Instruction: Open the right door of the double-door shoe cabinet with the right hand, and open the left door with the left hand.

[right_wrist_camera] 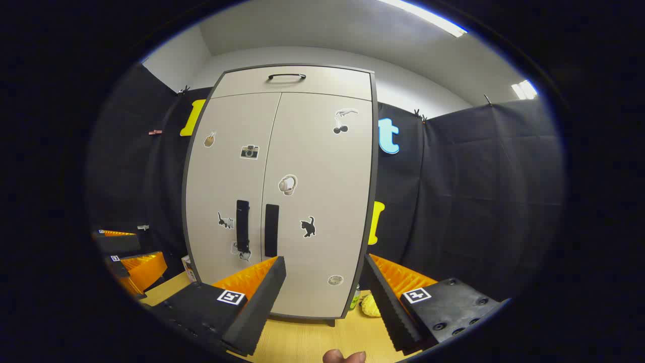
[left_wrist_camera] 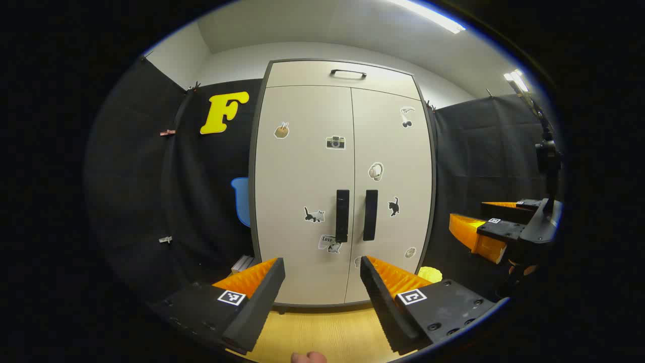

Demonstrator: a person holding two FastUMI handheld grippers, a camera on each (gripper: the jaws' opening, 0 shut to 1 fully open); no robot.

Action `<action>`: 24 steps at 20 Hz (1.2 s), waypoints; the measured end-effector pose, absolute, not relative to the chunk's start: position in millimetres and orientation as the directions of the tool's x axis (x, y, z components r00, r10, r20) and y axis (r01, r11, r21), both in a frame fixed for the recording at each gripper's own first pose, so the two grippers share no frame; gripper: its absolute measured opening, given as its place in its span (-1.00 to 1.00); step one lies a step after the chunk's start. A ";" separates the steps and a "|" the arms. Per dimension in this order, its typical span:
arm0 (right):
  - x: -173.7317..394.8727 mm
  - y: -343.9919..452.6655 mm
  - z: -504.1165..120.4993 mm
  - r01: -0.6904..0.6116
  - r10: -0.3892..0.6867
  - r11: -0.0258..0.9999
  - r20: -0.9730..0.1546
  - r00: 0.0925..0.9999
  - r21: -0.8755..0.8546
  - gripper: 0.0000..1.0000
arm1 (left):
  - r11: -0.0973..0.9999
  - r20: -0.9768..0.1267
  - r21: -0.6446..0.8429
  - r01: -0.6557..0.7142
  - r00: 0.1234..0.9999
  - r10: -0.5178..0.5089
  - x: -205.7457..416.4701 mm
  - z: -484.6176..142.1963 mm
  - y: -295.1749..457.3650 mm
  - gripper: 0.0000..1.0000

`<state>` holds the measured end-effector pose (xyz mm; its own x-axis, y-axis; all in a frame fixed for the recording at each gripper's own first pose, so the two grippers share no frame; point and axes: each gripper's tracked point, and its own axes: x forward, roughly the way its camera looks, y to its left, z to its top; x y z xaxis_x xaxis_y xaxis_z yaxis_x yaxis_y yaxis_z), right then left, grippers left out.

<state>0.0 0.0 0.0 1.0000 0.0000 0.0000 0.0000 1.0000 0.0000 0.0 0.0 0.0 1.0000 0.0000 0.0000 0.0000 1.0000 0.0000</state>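
The pale shoe cabinet [left_wrist_camera: 342, 151] [right_wrist_camera: 282, 166] stands ahead with both doors closed. Two black vertical handles sit side by side at mid height: the left door handle [left_wrist_camera: 342, 215] [right_wrist_camera: 242, 225] and the right door handle [left_wrist_camera: 370, 215] [right_wrist_camera: 271, 230]. Stickers dot both doors. My left gripper [left_wrist_camera: 322, 264] is open, well short of the doors, with nothing between its fingers. My right gripper [right_wrist_camera: 325, 262] is open too, also some way back from the cabinet. In the left gripper view the right gripper [left_wrist_camera: 491, 227] shows at the right edge; the left gripper [right_wrist_camera: 126, 257] shows at the left edge of the right gripper view.
A flap with a black handle [left_wrist_camera: 348, 74] tops the cabinet. The floor [left_wrist_camera: 312, 333] is light wood. A yellow object [right_wrist_camera: 369, 305] lies at the cabinet's right foot, and a small box [right_wrist_camera: 189, 269] at its left. A fingertip [left_wrist_camera: 308, 357] shows at the bottom.
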 end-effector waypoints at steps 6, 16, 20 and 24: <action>1.2 -7.2 -0.6 0.031 -0.031 0.999 0.007 0.999 0.008 0.94 | 1.000 -0.005 0.004 0.024 1.000 -0.024 6.8 -0.3 -2.3 0.87; 1.6 -14.8 5.0 0.045 -0.047 0.997 0.018 0.999 0.069 0.94 | 0.999 -0.007 0.001 0.036 0.999 -0.036 15.0 -3.8 0.7 0.87; 6.4 -13.3 7.2 0.052 -0.054 0.998 0.037 0.998 0.042 0.94 | 0.999 -0.003 0.021 0.024 1.000 -0.024 19.9 -4.1 12.2 0.87; 14.9 -9.1 -2.1 0.052 -0.052 0.997 0.009 0.999 0.061 0.95 | 0.999 0.020 0.024 0.022 1.000 -0.022 27.1 3.7 18.1 0.87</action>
<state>14.9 -9.1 -2.1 0.9986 -0.0525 0.0095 0.0518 0.9968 0.0611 27.1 18.1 3.7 0.9996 -0.0224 0.0195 0.0219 0.9995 0.0236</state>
